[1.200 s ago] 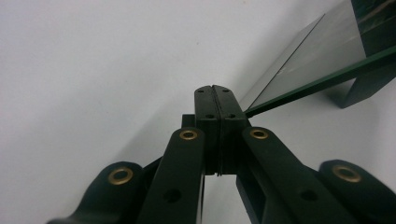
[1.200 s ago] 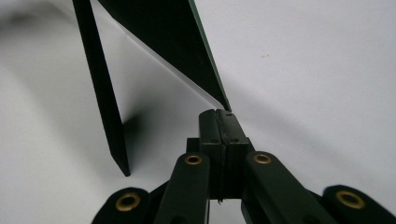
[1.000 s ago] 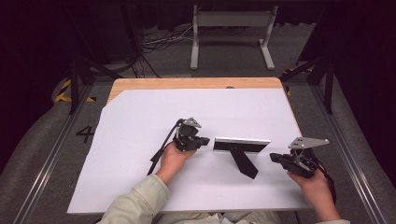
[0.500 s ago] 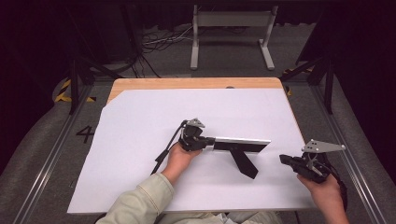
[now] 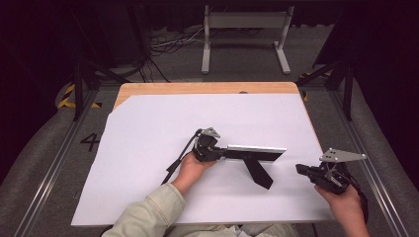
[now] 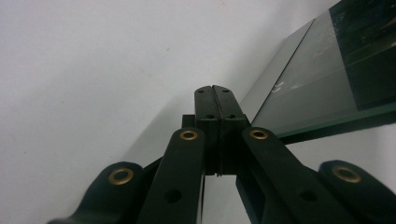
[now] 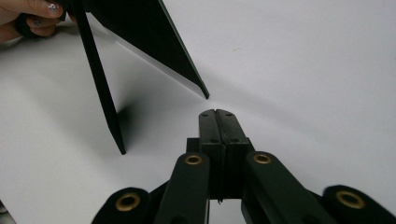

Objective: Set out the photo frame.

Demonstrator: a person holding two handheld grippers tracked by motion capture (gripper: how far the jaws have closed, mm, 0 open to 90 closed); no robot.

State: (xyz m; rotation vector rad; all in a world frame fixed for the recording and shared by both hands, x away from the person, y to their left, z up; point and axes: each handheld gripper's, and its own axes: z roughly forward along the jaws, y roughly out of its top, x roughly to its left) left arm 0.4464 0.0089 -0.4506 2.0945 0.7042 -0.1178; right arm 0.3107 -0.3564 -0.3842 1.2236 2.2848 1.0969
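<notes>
A black "4" (image 5: 89, 141) is painted on the grey floor left of the table (image 5: 207, 89), whose pale wood edge shows beyond a smooth white sheet (image 5: 163, 123). Near the middle of that sheet stands a photo frame (image 5: 254, 153): a flat, glossy glass front with a thin silvery edge, propped on a matte black wedge-shaped stand (image 5: 259, 173) that reaches toward the person.

The left gripper (image 5: 222, 153), black with brass-coloured rivets, has its jaws pressed together with nothing between them, its tips at the frame's left end. The right gripper (image 5: 300, 169), jaws likewise closed and empty, hovers right of the frame, apart from it.

Since a second ago, the left gripper has come up against the frame's left end, and the right gripper has drawn away from the frame toward the sheet's right edge.
</notes>
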